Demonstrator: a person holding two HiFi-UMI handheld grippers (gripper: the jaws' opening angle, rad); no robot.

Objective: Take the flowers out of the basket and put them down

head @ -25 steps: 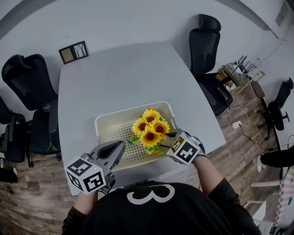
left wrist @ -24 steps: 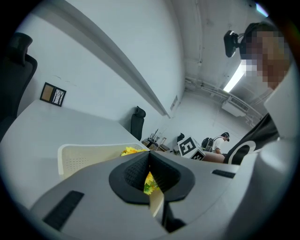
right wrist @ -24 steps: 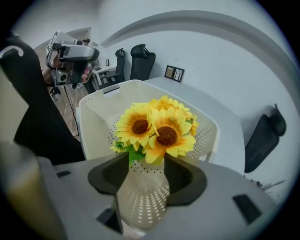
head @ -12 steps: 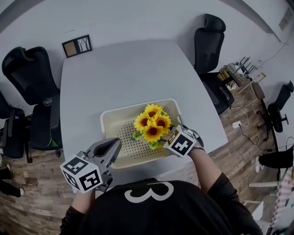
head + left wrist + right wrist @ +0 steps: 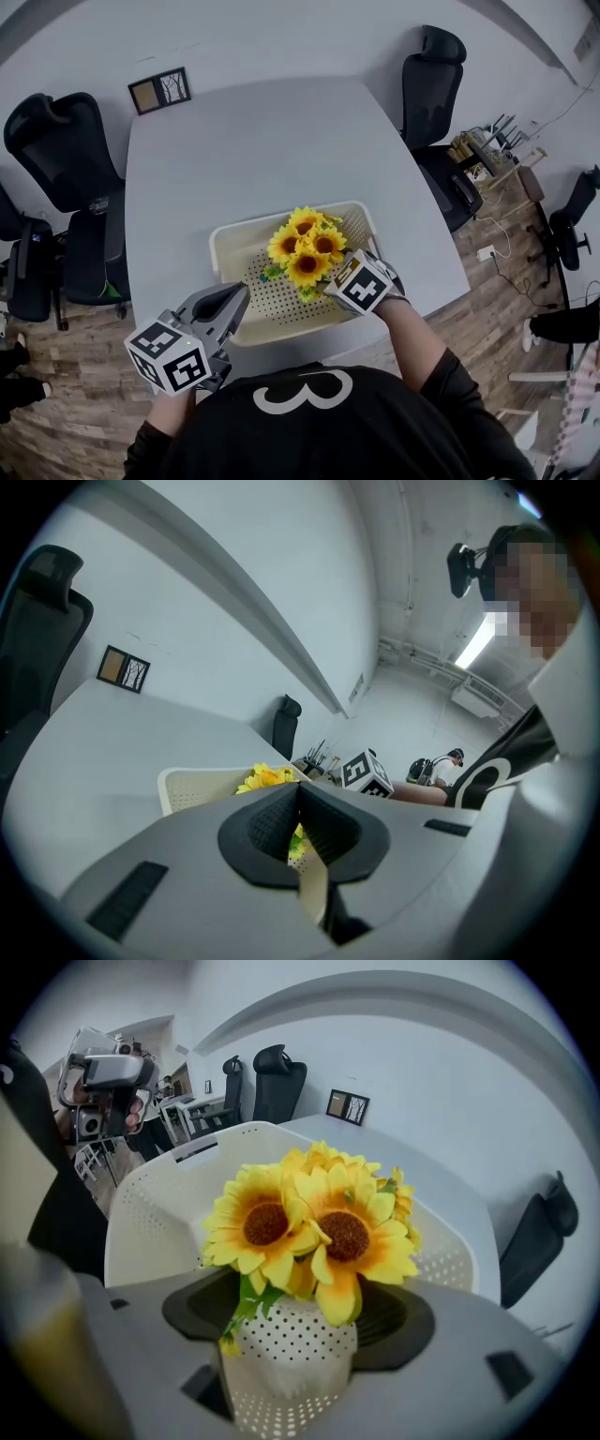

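**A:** On our right gripper [image 5: 300, 1321] the jaws stand wide apart. They have just been opening, and a green leaf of the sunflowers [image 5: 309, 1218] hangs in the gap with neither pad pressing it.

**B:** And our left gripper [image 5: 298, 808]?

**A:** We see its jaws closed together on nothing, by the near left corner of the white basket [image 5: 221, 258].

**B:** So the sunflowers sit inside the basket, toward its right side, on our grey table [image 5: 253, 141].
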